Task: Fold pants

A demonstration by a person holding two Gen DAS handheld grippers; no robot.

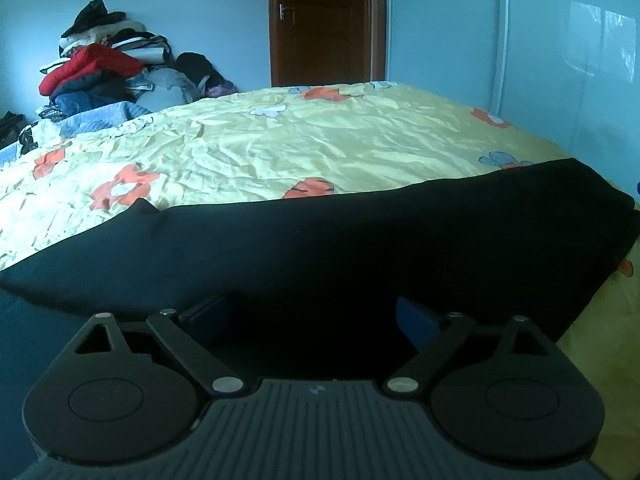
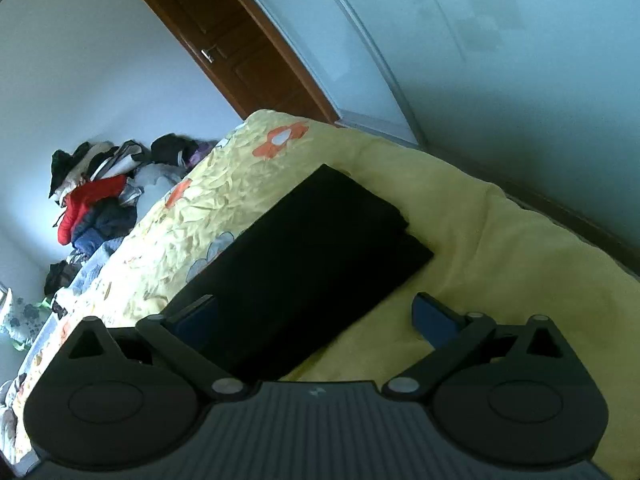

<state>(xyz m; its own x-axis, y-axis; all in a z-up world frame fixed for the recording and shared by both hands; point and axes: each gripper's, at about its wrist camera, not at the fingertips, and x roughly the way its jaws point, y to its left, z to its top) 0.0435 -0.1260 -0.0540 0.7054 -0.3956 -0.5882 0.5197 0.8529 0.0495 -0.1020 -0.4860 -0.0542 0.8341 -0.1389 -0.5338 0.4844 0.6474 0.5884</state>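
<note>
Yellow bedsheet (image 2: 480, 248) bears black pants (image 2: 312, 248), folded flat.

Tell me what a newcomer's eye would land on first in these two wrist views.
First, the black pants, lying as a flat dark slab on the near part of the yellow flowered bedspread, right ahead of both grippers, whose jaws stand open. Next, the heap of clothes with a bright red jacket, piled at the far left of the bed against the wall. Behind the bed stands a brown wooden door.
</note>
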